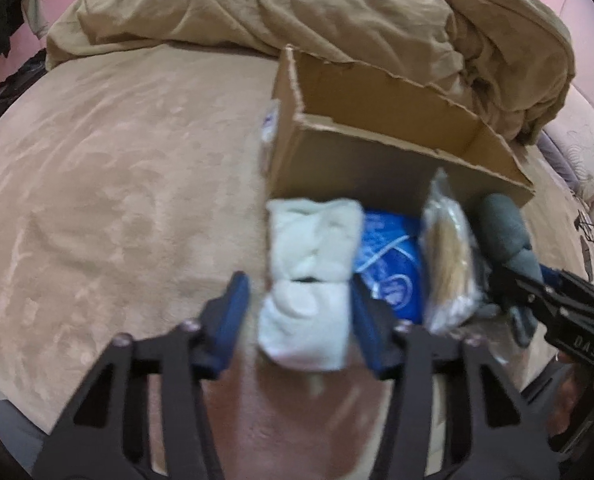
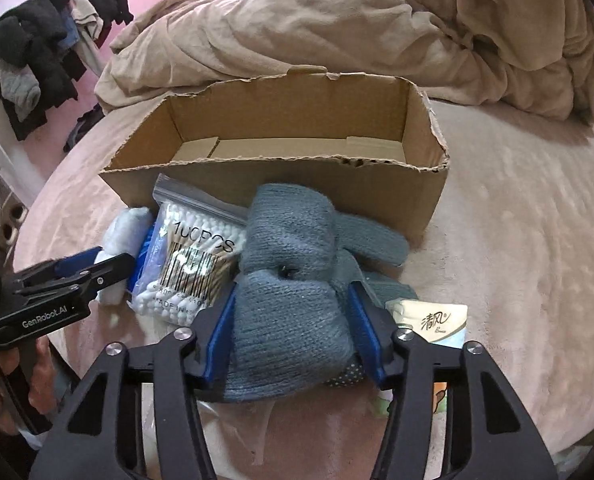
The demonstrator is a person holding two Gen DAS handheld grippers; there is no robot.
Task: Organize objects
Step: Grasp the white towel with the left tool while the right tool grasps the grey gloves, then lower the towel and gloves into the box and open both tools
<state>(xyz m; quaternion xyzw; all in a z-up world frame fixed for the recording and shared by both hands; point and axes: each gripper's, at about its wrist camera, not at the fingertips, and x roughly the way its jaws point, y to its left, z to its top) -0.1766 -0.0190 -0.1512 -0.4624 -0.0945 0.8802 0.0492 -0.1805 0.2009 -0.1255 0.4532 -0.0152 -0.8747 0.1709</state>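
An open cardboard box (image 2: 281, 184) (image 1: 377, 152) stands empty on the bed. In front of it lie a white rolled cloth (image 1: 309, 276) (image 2: 123, 236), a blue packet (image 1: 389, 264), a bag of cotton swabs (image 2: 193, 260) (image 1: 449, 256) and a grey-blue knitted bundle (image 2: 293, 300) (image 1: 505, 232). My left gripper (image 1: 301, 304) straddles the white cloth; its left finger stands apart from it. My right gripper (image 2: 293, 320) is closed on the knitted bundle, both pads pressing its sides.
A rumpled tan duvet (image 2: 377, 28) lies behind the box. A tissue pack (image 2: 433, 320) sits beside the right gripper. Dark clothes (image 2: 37, 60) hang at the far left. The beige bed sheet (image 1: 117, 200) spreads left of the box.
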